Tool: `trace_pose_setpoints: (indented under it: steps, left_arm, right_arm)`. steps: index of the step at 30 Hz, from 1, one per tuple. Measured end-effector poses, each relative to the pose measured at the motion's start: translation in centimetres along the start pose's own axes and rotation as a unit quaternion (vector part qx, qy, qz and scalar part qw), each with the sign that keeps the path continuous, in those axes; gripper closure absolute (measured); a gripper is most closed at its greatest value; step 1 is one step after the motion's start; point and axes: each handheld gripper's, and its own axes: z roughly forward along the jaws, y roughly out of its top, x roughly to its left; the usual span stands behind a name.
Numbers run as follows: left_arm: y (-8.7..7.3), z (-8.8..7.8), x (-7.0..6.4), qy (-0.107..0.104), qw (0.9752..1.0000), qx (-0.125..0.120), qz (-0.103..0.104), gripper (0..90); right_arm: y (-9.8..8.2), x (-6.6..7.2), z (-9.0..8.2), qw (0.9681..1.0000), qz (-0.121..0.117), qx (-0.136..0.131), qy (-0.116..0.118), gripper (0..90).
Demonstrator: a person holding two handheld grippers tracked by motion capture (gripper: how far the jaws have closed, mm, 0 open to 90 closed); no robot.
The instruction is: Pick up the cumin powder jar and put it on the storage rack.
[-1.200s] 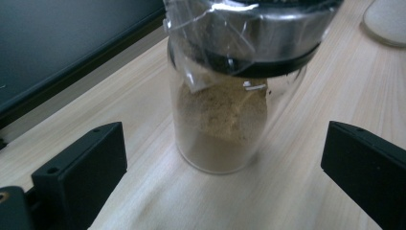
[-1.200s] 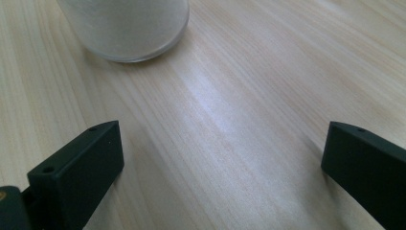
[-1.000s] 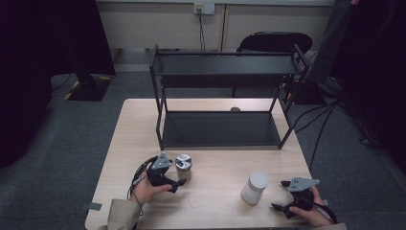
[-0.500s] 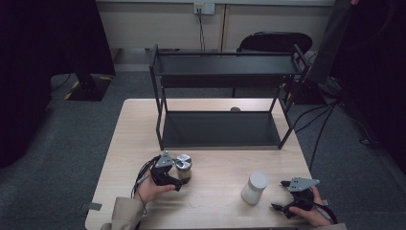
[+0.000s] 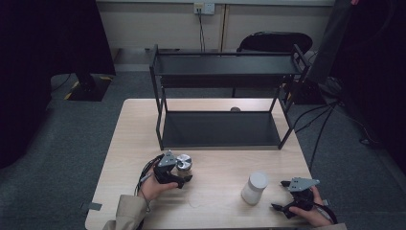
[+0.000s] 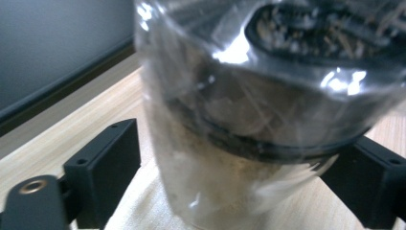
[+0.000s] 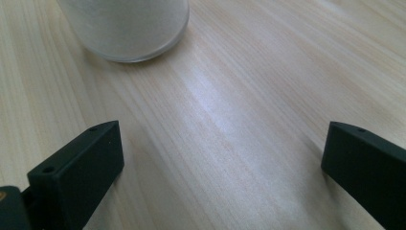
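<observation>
Clear glass jar (image 6: 249,120), lower left in the high view: smooth, rigid, breakable, best gripped mid-body. Left gripper (image 5: 184,176) just closing around it, contact unclear; right gripper (image 7: 220,167) wide open, empty.

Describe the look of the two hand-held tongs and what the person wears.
Both the left tongs and right tongs have black bodies topped by a grey three-cornered plate, with blocky black jaws showing small screw holes. A black cable trails from each. A beige sleeve covers the left forearm.
</observation>
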Motion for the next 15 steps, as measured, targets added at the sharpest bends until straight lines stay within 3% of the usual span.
trace_pose_setpoints:
  steps: [11,15]
  left_arm:
    - [-0.35,-0.02,0.05,-0.004,0.9998,-0.006,0.016,27.3]
    - [-0.42,0.02,0.04,-0.004,0.9998,-0.008,0.02,28.9]
  right_arm:
    - [0.0,0.0,0.0,1.0,0.0,0.0,0.0,0.0]
    - [0.0,0.0,0.0,1.0,0.0,0.0,0.0,0.0]
